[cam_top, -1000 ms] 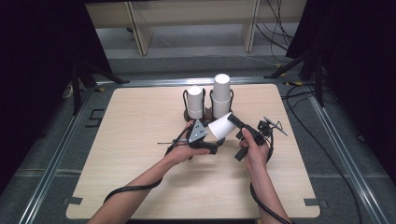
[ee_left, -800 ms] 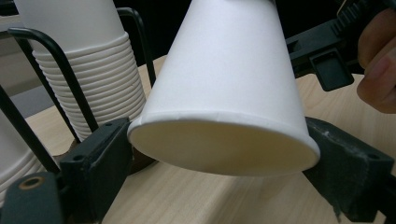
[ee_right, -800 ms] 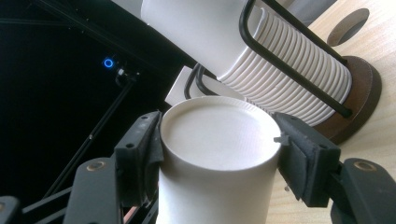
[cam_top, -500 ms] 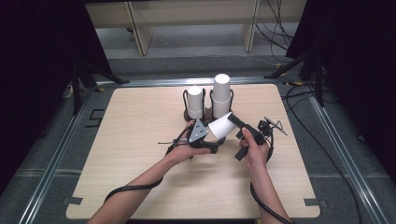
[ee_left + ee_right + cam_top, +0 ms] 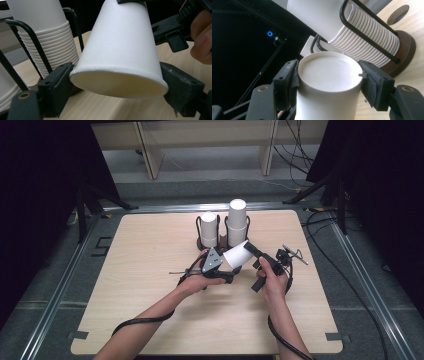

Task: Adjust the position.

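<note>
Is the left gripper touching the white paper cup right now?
Touching. In the left gripper view, the left gripper has both black pads against the rim end of the paper cup, with no gap on either side.

My left gripper [image 5: 227, 270] sits just beside my right gripper [image 5: 250, 251], tips nearly meeting. Left jaws have just been closing, pads now pressing something between them; right jaws are clamped too. Both forearms angle inward.
</note>
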Motion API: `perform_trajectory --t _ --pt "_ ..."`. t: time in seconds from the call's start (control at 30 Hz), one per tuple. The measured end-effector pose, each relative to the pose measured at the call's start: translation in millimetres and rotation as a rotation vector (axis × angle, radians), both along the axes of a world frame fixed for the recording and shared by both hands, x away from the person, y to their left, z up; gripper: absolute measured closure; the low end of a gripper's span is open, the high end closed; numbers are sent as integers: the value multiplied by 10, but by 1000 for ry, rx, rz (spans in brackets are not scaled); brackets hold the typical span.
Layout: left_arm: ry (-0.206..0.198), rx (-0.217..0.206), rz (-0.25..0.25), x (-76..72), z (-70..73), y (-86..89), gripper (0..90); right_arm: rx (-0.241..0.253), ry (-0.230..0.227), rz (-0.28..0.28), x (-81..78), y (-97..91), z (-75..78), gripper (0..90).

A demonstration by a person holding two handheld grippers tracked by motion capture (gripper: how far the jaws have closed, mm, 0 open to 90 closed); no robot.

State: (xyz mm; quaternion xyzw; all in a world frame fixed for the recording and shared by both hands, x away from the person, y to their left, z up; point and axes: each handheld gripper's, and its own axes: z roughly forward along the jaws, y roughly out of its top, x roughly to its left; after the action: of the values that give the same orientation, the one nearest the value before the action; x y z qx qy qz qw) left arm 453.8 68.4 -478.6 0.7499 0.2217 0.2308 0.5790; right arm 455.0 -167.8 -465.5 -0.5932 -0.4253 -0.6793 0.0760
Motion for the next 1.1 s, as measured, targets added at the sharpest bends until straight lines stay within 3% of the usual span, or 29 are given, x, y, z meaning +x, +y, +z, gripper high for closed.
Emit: perform_trajectory --t 0.07,0.4,0.47,0.6,0.67,0.77,0.83,0.9,1.0,1.1 --pt "-1 -2 -1 3 -2 8 182 -29 -39 -7 16 2 -16 348" --pt "3 -14 0 6 17 42 217 -33 -49 8 20 7 -2 326" --pt "1 -29 -3 11 15 38 220 -42 -60 4 26 7 -8 284" --pt "11 -13 -2 0 30 59 225 -43 -36 14 15 21 16 205" --pt "11 -11 -3 0 31 61 227 -88 -61 8 23 16 11 150" --pt "11 -7 -6 -1 35 71 230 -85 -58 13 9 27 33 151" --pt "11 -3 -7 1 50 88 233 -152 -95 25 -2 8 52 148" --pt "9 -2 -6 0 54 93 234 -138 -78 24 -12 21 67 149" --pt "10 4 -5 -1 63 106 236 -220 -150 25 -5 -5 69 149" --pt "5 21 -4 -2 75 125 237 -228 -162 24 -16 -11 73 149"
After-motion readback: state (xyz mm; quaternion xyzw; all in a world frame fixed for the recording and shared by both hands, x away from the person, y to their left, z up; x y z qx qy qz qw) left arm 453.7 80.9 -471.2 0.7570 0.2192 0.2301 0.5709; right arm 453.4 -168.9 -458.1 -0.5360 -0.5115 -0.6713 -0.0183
